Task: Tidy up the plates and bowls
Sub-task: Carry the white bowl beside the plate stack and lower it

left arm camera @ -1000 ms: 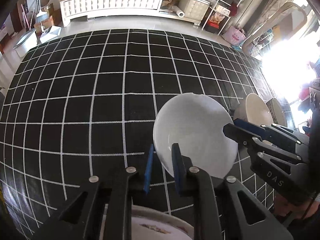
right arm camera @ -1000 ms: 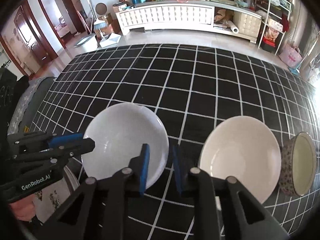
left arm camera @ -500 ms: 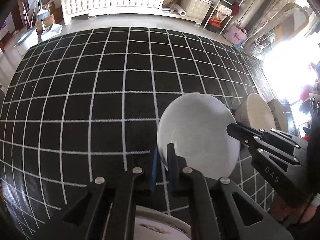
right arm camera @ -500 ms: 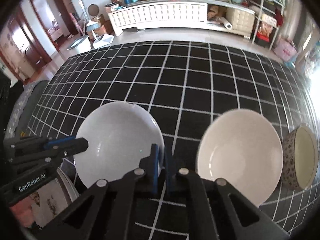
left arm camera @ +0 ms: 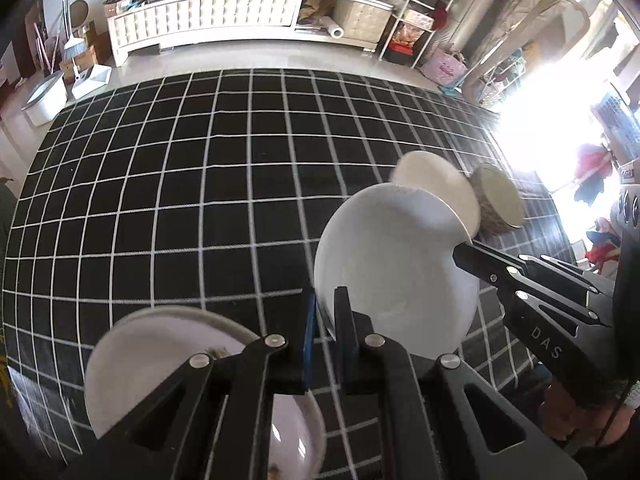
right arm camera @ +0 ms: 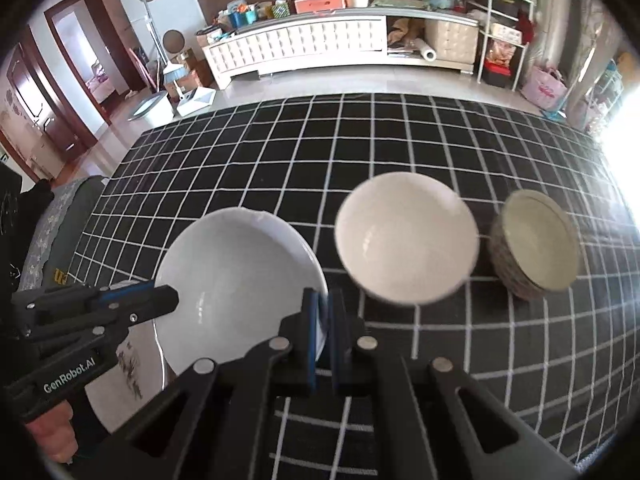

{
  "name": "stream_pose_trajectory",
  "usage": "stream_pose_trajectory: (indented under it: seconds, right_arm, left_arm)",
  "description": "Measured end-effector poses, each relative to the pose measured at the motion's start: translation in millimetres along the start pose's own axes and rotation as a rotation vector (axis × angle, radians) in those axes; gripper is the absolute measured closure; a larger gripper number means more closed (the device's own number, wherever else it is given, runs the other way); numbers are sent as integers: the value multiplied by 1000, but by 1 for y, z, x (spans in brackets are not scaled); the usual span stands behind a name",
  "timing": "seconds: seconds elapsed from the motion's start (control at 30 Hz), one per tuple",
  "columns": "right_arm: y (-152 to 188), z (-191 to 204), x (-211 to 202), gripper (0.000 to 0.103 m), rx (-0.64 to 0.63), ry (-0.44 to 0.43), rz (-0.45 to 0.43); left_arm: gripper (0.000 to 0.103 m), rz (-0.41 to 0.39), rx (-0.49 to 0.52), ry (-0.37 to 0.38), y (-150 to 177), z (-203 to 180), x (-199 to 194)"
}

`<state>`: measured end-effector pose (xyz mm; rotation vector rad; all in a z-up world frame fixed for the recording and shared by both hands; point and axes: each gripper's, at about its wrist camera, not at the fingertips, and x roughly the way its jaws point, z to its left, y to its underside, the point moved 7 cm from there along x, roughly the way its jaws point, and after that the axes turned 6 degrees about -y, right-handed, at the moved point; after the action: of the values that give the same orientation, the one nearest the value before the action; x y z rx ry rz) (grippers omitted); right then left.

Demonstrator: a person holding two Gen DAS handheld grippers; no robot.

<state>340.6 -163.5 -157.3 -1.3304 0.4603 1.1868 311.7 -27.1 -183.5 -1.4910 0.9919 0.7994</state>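
patterned plate (left arm camera: 168, 344) is seen lowest left in the left wrist view, lying flat on the black grid tablecloth (left arm camera: 160, 200). next along, the white bowl (left arm camera: 396, 276) is pinched at two opposite spots on its rim: the left gripper (left arm camera: 325, 320) is clamped on the near-left edge and the right gripper (right arm camera: 324, 320) on the right edge. a two-sided hold like that is probably used so the wide, shallow bowl is kept level and can't swing off one thin rim grip; it looks lifted clear of the cloth, likely to be stacked somewhere. further right, the cream bowl (right arm camera: 406, 236) and the speckled bowl (right arm camera: 536, 240) are left side by side on the cloth, not touching.

most of the plate, with some crumbs on it, is only shown by the left wrist view; in the right wrist view just a sliver with a printed pattern is caught under the white bowl. the insides of the cream and speckled bowls, and the gap between them, are only shown properly by the right wrist view.
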Motion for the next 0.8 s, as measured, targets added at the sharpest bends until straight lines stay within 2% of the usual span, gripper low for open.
stream_pose_trajectory:
  seconds: [0.3,0.6,0.8]
  right_arm:
    - [27,-3,-34,95,22,5,-21]
    - [63,-8,-17,95,49,-9,45]
    - [83,-13,-2,95,79,-8,95]
  left_arm:
    - [95,-28,23,-5,28,-25,-24]
    - [95,66,-20,1,63,-27,8]
    - [95,99,-13,-12,83,-28,19]
